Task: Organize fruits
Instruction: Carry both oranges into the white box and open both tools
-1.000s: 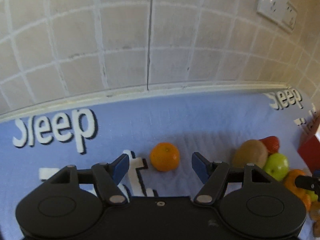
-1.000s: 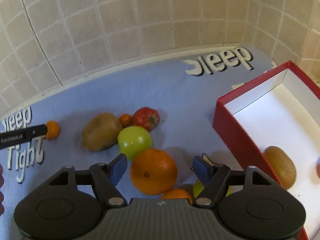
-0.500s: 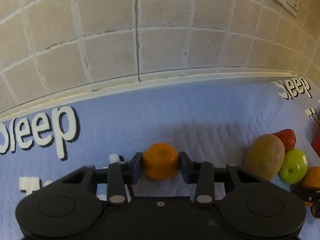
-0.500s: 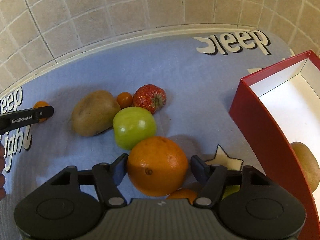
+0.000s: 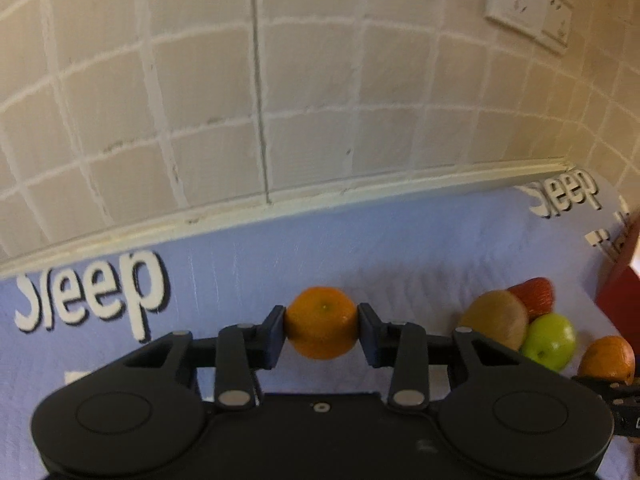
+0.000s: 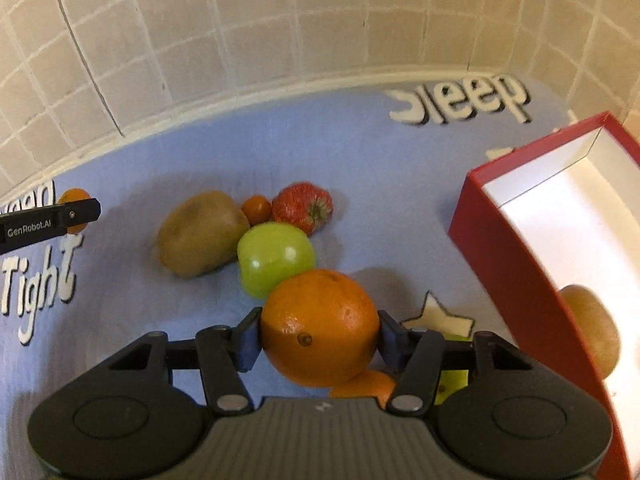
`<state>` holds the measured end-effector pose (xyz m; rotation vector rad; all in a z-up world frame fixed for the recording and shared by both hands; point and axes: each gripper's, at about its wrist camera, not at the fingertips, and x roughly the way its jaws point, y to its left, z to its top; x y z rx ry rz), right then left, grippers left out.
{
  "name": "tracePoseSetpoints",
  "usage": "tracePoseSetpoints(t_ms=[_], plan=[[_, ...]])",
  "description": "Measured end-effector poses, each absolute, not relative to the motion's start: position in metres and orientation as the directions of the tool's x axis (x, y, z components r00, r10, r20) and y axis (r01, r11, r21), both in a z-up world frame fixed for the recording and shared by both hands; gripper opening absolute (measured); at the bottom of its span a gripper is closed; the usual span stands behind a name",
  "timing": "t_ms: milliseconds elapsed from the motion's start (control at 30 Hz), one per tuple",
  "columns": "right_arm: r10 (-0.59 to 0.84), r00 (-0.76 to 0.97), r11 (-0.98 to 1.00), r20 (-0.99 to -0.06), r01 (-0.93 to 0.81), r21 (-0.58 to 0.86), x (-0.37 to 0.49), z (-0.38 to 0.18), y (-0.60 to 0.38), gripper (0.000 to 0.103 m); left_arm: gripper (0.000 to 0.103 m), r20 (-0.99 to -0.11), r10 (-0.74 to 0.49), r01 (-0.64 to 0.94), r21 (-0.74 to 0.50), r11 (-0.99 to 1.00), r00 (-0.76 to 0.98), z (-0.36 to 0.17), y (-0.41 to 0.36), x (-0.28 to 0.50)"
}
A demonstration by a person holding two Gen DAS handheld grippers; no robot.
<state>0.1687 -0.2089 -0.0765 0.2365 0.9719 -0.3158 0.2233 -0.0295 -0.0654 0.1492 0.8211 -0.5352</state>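
Observation:
My left gripper [image 5: 322, 334] is shut on a small orange [image 5: 322, 322] and holds it above the blue mat. My right gripper [image 6: 318, 338] is shut on a large orange [image 6: 320, 326], lifted a little off the mat. On the mat lie a kiwi [image 6: 202, 234], a green apple [image 6: 276, 258], a strawberry [image 6: 303, 206] and a tiny orange fruit [image 6: 256, 208]. The red box [image 6: 516, 264] stands at the right with a kiwi [image 6: 592, 330] inside. Another orange [image 6: 364, 386] and a green fruit [image 6: 452, 386] lie partly hidden under my right gripper.
A tiled wall [image 5: 280, 80] runs along the back of the mat, with a socket plate [image 5: 528, 8] at upper right. The blue mat [image 6: 360, 160] carries white lettering and a star. The left gripper's finger [image 6: 48, 224] shows at the left edge of the right wrist view.
Both grippers closed on their oranges and lifted them slightly. The left one went from open around the small orange to clamped; the right one closed on the large orange.

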Motion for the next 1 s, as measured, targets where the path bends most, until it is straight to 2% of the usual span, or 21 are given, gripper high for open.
tracePoseSetpoints(t_ms=[267, 300, 633, 1000], plan=[[-0.208, 0.607, 0.911, -0.767, 0.406, 0.074, 0.141, -0.029, -0.217, 0.059, 0.046, -0.665, -0.489, 0.61, -0.063, 0.79, 0.565, -0.021, -0.059, 0.188], [-0.22, 0.615, 0.906, -0.758, 0.416, 0.074, 0.135, -0.024, -0.219, 0.059, 0.046, -0.67, -0.468, 0.601, -0.042, 0.798, 0.576, -0.017, -0.065, 0.183], [-0.354, 0.636, 0.844, -0.686, 0.533, 0.059, 0.072, 0.016, -0.257, 0.06, 0.046, -0.584, -0.635, 0.778, -0.009, 0.628, 0.506, 0.032, -0.147, 0.116], [-0.473, 0.551, 0.721, -0.687, 0.69, 0.058, -0.011, 0.017, -0.325, 0.06, 0.046, -0.557, -0.758, 0.901, -0.041, 0.432, 0.338, 0.03, -0.242, 0.052]])
